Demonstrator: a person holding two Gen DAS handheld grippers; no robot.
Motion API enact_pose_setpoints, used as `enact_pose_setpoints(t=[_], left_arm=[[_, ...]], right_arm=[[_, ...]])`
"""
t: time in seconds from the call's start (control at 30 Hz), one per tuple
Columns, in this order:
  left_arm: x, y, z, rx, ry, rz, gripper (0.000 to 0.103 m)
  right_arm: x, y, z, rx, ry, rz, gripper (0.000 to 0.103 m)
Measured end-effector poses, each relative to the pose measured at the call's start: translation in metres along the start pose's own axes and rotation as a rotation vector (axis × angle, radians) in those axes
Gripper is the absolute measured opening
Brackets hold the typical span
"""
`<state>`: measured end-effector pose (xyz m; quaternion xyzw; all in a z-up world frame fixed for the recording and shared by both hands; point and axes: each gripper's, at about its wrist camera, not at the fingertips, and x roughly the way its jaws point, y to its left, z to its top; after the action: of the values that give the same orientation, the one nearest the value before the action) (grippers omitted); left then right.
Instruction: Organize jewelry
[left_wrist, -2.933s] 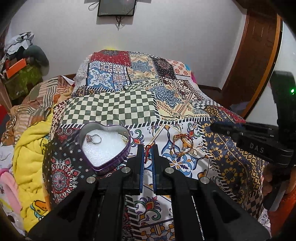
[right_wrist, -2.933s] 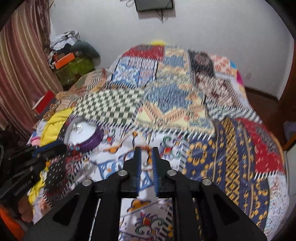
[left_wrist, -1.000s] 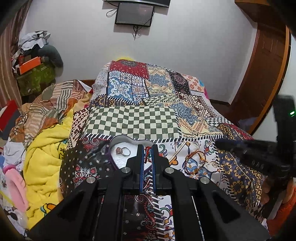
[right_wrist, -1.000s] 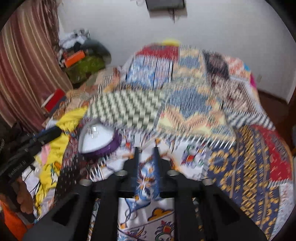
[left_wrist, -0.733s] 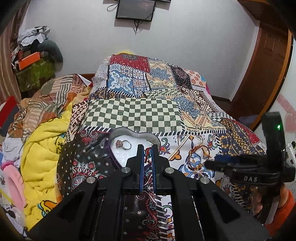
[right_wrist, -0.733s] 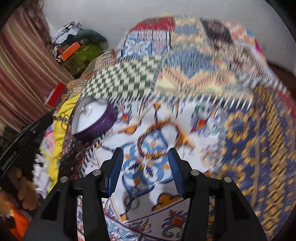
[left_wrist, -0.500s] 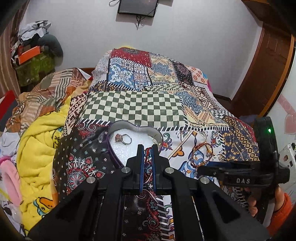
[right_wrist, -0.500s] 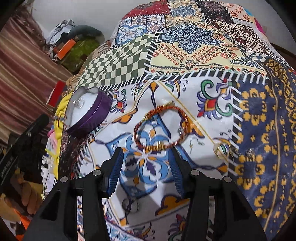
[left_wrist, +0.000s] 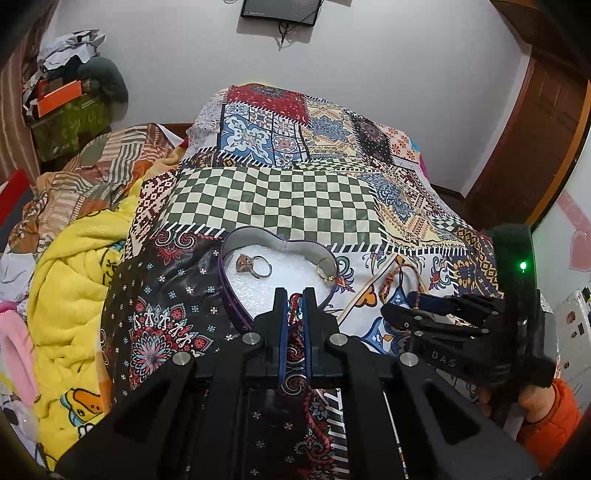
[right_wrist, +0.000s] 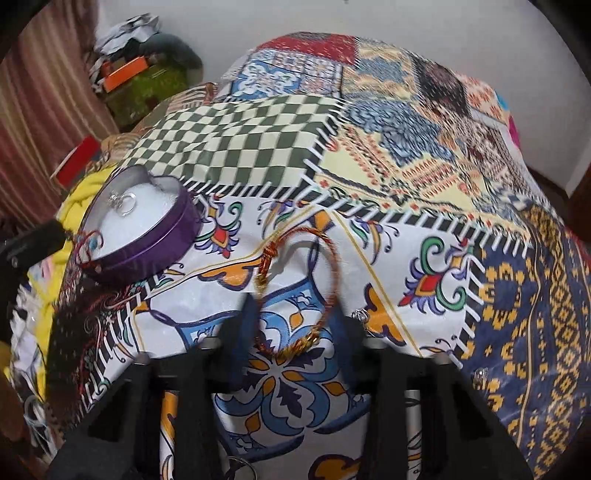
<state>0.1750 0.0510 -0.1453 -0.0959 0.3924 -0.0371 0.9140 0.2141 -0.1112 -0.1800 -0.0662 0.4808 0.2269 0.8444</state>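
So the right gripper (right_wrist: 293, 325) had dropped onto the orange bangle (right_wrist: 297, 288) on the bed, jaws closing around it. Left gripper (left_wrist: 294, 295) stayed clamped on the red cord bracelet (left_wrist: 293, 304), now over the heart tin's (left_wrist: 236, 310) near edge, ready to drop in.

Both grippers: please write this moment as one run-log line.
left gripper: shut on red cord | right gripper: closing around orange bangle | heart-shaped tin: two rings inside
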Motion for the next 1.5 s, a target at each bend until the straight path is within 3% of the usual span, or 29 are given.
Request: enact_pose_setpoints(t=[0.03, 0.27, 0.63, 0.87, 1.5], left_arm=[[0.0, -0.001, 0.0, 0.001, 0.0, -0.001, 0.006], [-0.009, -0.002, 0.005, 0.01, -0.02, 0.004, 0.006], [-0.024, -0.005, 0.022, 0.035, -0.081, 0.011, 0.006], [-0.025, -0.002, 0.033, 0.045, -0.107, 0.019, 0.006], [0.026, 0.023, 0.035, 0.005, 0.008, -0.018, 0.006]], right_arm=[[-0.001, -0.001, 0.001, 0.003, 0.004, 0.008, 0.006], [-0.015, -0.005, 0.003, 0.034, -0.023, 0.04, 0.005], [-0.059, 0.012, 0.033, 0.013, -0.158, 0.09, 0.005], [-0.065, 0.026, 0.053, 0.007, -0.21, 0.144, 0.005], [-0.003, 0.063, 0.07, -0.048, -0.09, 0.242, 0.005]])
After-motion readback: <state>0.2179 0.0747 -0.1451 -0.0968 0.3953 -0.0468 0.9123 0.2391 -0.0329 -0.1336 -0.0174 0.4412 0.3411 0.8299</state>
